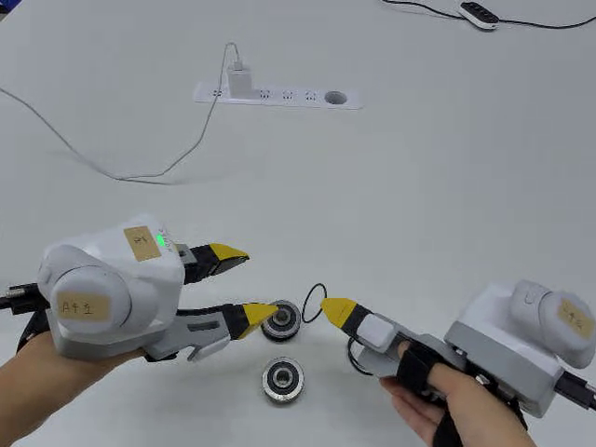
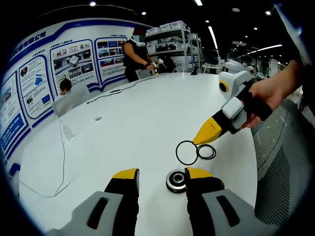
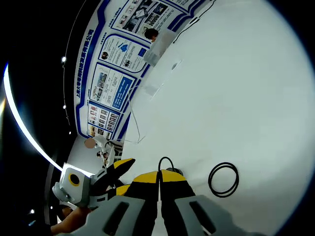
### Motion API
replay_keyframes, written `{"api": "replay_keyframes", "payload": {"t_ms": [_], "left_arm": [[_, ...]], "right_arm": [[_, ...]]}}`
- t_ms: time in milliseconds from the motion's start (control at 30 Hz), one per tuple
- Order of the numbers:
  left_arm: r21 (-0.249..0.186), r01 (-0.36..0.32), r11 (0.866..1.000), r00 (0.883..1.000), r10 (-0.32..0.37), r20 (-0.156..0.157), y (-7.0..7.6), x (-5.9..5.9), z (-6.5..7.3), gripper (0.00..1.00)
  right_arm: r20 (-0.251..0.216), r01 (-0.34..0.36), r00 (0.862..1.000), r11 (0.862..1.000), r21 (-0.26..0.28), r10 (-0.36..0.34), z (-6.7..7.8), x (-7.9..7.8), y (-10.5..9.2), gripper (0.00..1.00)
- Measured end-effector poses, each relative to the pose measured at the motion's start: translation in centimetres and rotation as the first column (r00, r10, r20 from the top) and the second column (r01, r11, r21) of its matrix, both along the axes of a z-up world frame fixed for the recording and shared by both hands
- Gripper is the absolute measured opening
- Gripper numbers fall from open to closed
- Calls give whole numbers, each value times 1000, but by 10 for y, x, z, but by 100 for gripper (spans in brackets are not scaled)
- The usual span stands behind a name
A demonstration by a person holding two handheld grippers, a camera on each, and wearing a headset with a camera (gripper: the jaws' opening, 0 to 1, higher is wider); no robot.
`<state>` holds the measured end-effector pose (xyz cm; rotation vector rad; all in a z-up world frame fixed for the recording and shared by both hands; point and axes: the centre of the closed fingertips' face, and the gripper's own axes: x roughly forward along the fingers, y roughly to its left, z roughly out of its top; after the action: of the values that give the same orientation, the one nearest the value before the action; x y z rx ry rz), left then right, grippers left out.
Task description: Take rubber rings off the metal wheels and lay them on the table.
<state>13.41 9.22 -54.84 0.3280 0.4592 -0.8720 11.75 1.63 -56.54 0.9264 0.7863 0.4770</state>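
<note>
Two metal wheels lie on the white table: one [image 1: 281, 319] touching the lower fingertip of my left gripper [image 1: 247, 281], the other [image 1: 282, 379] nearer me. The left gripper [image 2: 162, 174] is open, and the first wheel [image 2: 176, 180] sits just inside its right finger. My right gripper [image 1: 335, 309] is shut on a thin black rubber ring [image 1: 315, 303] that loops out from its yellow tips [image 3: 159, 176] beside that wheel. A second rubber ring [image 3: 224, 178] lies flat on the table [image 1: 419, 186], partly hidden under the right gripper in the head view.
A white power strip [image 1: 277, 96] with a plugged charger and a trailing cable lies at the back of the table. A black device [image 1: 480, 13] on a cord sits at the far right. People stand beyond the table's far end [image 2: 140, 54].
</note>
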Motion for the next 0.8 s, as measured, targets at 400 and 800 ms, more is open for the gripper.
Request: {"api": "replay_keyframes", "payload": {"t_ms": [400, 800], "left_arm": [[18, -2, 1000, 1000, 2, -5, 0, 0, -4, 39], [25, -8, 1000, 1000, 8, -10, 0, -2, -6, 39]], "right_arm": [[-73, 95, 993, 995, -6, -95, -23, -9, -39, 1], [-128, 138, 982, 990, -31, -141, -36, -17, -60, 1]]}}
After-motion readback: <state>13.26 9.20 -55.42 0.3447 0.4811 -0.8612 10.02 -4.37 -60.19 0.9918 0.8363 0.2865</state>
